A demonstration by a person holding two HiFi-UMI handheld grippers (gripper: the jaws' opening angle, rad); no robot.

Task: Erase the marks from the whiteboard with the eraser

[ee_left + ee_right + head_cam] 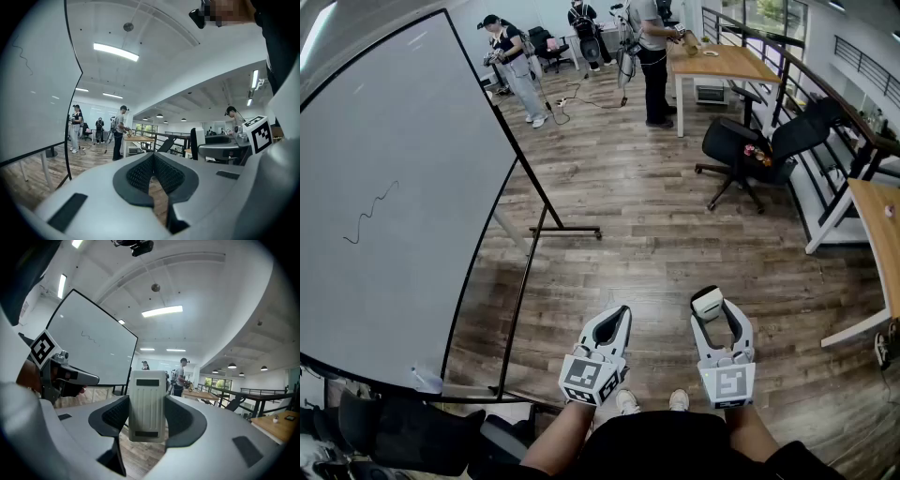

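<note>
A large whiteboard (403, 187) on a black stand fills the left of the head view, with one wavy dark mark (370, 214) on it. The same mark (89, 337) shows in the right gripper view and at the top left as a mark (22, 56) in the left gripper view. My right gripper (710, 307) is shut on a white ribbed eraser (147, 405), held low over the floor, well right of the board. My left gripper (622, 313) is beside it, shut with nothing between its jaws.
Wooden floor lies below. The board's black stand foot (567, 228) juts out to the right. A black office chair (750, 150) and wooden desks (722, 61) stand further off. Several people (652, 56) work at the back of the room.
</note>
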